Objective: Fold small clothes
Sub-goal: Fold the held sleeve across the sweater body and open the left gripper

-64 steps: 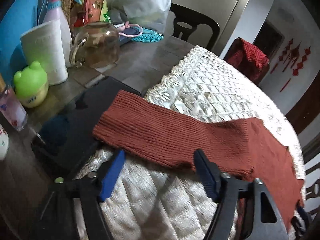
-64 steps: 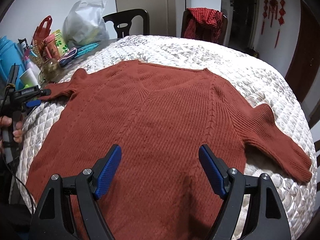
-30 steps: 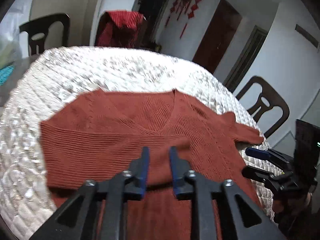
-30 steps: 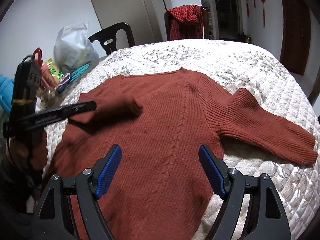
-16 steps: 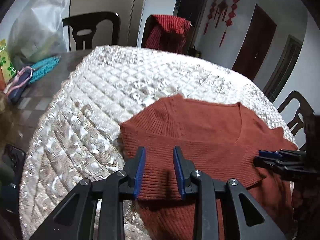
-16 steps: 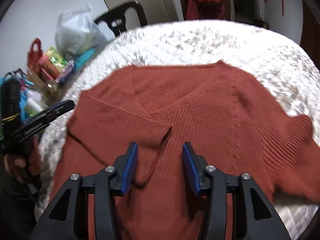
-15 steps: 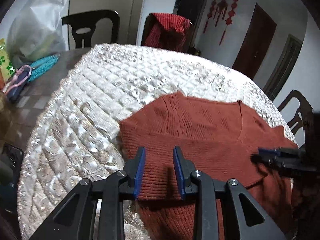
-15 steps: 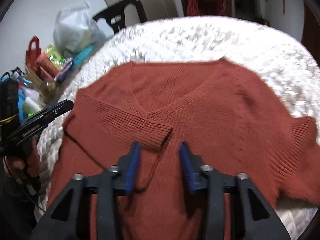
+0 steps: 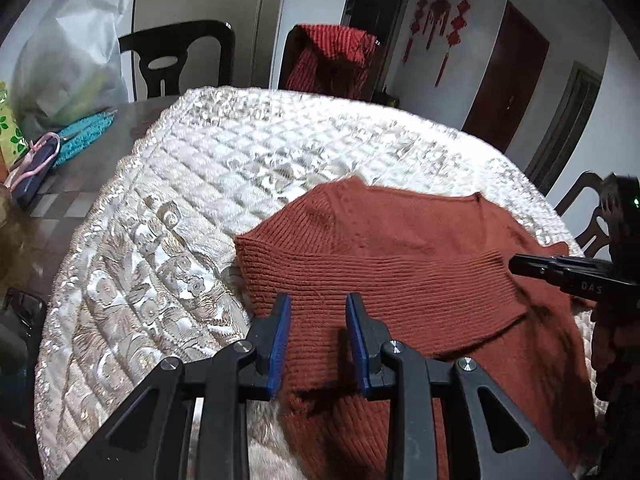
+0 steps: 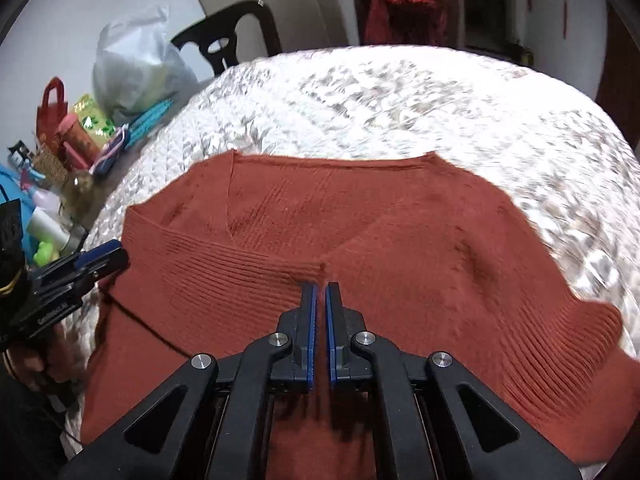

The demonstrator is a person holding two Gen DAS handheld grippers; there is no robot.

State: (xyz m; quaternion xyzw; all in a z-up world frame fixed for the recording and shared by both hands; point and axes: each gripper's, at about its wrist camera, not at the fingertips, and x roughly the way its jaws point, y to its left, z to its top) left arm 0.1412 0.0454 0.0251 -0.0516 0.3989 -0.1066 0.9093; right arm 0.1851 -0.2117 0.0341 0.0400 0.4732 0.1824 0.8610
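A rust-red knitted V-neck sweater point(image 10: 400, 240) lies flat on a white quilted cover point(image 10: 400, 92). Its left sleeve point(image 9: 380, 280) is folded across the chest; the cuff end point(image 10: 304, 268) lies near the middle. My left gripper point(image 9: 316, 320) hovers over the folded sleeve near the sweater's left edge, jaws partly open, holding nothing. My right gripper point(image 10: 320, 304) has its jaws almost closed, just short of the cuff, with no cloth between them. The right sleeve point(image 10: 580, 340) lies out to the right. The right gripper shows in the left wrist view point(image 9: 520, 265).
Bottles, bags and a plastic sack point(image 10: 132, 68) crowd the bare table part at left. Dark chairs point(image 9: 176, 60) stand behind; one holds a red garment point(image 9: 332, 60). Another chair point(image 9: 588, 216) is at right.
The left sleeve was carried over and laid across the chest, then let go. The right gripper closed from wide open and moved to the cuff. The left gripper drew back slightly, jaws a little wider.
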